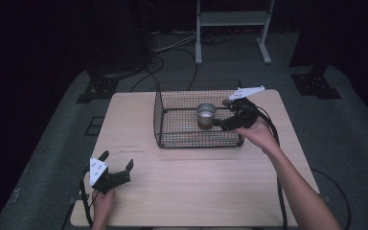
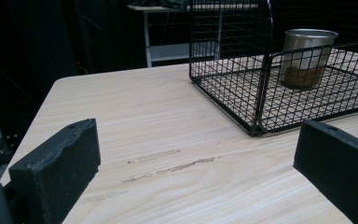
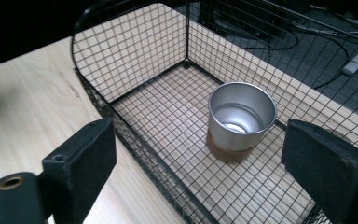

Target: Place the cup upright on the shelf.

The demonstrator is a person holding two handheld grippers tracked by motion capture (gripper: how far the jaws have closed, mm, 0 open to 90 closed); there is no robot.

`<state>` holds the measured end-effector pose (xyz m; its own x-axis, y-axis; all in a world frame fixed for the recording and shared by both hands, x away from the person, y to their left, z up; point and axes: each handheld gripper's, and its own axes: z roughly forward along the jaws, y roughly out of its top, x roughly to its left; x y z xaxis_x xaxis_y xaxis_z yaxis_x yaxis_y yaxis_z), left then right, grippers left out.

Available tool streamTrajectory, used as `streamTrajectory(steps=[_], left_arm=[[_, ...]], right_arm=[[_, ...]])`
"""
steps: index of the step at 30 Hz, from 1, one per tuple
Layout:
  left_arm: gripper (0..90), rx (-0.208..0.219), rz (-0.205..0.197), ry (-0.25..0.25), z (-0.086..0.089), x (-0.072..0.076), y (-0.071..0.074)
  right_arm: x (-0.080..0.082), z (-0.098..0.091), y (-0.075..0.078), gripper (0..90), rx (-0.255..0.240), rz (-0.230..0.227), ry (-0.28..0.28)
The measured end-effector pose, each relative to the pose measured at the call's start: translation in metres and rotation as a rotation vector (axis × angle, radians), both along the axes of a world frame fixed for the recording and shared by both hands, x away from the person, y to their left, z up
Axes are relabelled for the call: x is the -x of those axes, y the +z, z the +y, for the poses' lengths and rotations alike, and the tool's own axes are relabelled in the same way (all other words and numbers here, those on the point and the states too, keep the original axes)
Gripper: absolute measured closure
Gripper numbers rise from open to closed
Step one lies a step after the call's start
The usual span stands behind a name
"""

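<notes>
Table (image 1: 191, 191) of pale wood carries a black wire-mesh basket (image 1: 172, 139). Inside it we see a small steel cup with a brown base (image 1: 206, 115), upright on the mesh floor. We note the right gripper (image 1: 219, 123) over the basket's right edge, jaws wide, empty. Left gripper (image 1: 117, 163) rests near the table's front-left corner, jaws wide, empty.

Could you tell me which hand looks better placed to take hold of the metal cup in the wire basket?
The right. The right gripper hangs at the wire basket, jaws open toward the metal cup standing upright inside. The left gripper sits open at the table's near left corner, away from the basket.
</notes>
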<state>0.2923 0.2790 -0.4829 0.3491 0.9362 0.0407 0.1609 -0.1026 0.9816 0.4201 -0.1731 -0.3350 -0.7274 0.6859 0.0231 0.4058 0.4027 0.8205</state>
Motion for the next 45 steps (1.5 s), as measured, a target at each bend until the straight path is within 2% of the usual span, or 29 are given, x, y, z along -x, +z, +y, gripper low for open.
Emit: streamTrajectory(steps=[2, 7, 13, 16, 42, 45], left_arm=[[0.0, 0.004, -0.001, 0.002, 0.000, 0.000, 0.000], [0.0, 0.000, 0.000, 0.000, 0.000, 0.000, 0.000], [0.0, 0.008, -0.001, 0.003, 0.000, 0.000, 0.000], [0.0, 0.004, -0.002, 0.002, 0.000, 0.000, 0.000], [0.0, -0.001, 0.001, 0.000, -0.001, 0.000, 0.000], [0.0, 0.002, -0.001, 0.000, -0.001, 0.000, 0.000]], right_arm=[[0.004, -0.001, 0.000, 9.4, -0.016, 0.005, 0.009], [0.016, -0.003, -0.002, 9.4, -0.015, -0.007, 0.028], [0.027, -0.007, -0.007, 9.4, -0.010, -0.014, 0.032], [0.032, -0.012, -0.008, 9.4, -0.025, -0.018, 0.030], [0.069, -0.057, -0.034, 9.4, -0.078, -0.001, -0.029], [0.074, -0.060, -0.037, 9.4, -0.066, -0.004, -0.030]])
